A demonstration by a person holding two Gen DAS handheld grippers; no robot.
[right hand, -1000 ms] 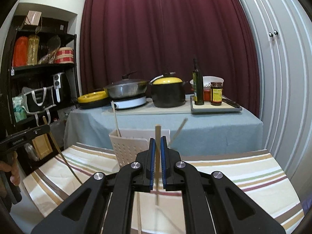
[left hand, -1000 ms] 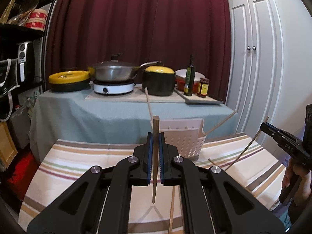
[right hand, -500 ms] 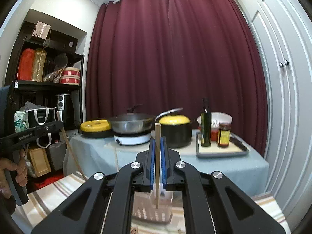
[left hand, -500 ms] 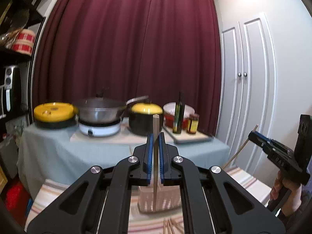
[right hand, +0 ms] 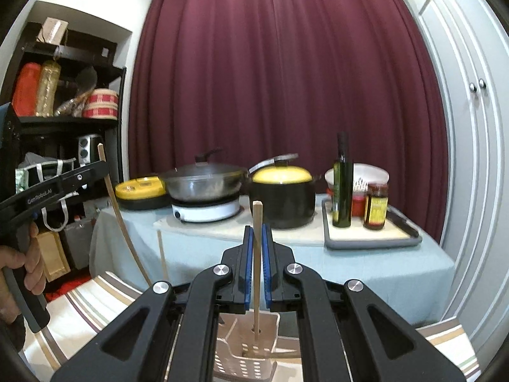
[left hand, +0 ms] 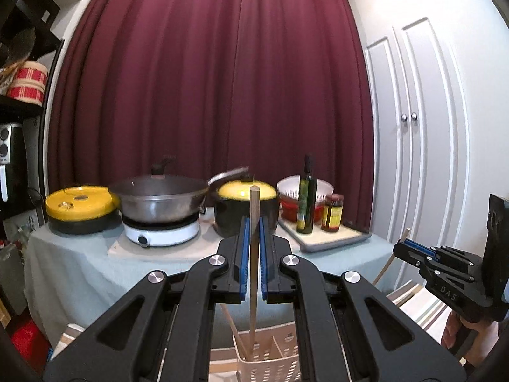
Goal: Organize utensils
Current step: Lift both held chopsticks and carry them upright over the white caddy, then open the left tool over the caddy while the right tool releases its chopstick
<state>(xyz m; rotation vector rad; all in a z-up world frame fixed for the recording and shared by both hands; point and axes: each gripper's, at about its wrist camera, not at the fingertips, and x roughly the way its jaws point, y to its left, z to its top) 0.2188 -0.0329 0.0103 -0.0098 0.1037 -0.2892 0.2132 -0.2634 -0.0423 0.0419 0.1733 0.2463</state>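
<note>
Up close, the left gripper [left hand: 253,222] is clamped on a wooden chopstick [left hand: 253,273] that stands upright between its blue pads [left hand: 243,254], top end above the fingertips, lower end reaching down into a white perforated basket [left hand: 270,363] directly below. Another stick [left hand: 233,331] leans in that basket. The right gripper [right hand: 257,232] grips its own chopstick [right hand: 256,273] the same way, upright, with the tip hanging over or just inside the basket [right hand: 245,359]; contact with the bottom cannot be told. Both grippers sit above a striped cloth [right hand: 79,315]. Beyond stands a table [right hand: 366,264] with a wok [right hand: 203,184], a black pot [right hand: 281,203], an oil bottle [right hand: 342,184] and a jar [right hand: 377,207], before a maroon curtain [right hand: 286,79].
</note>
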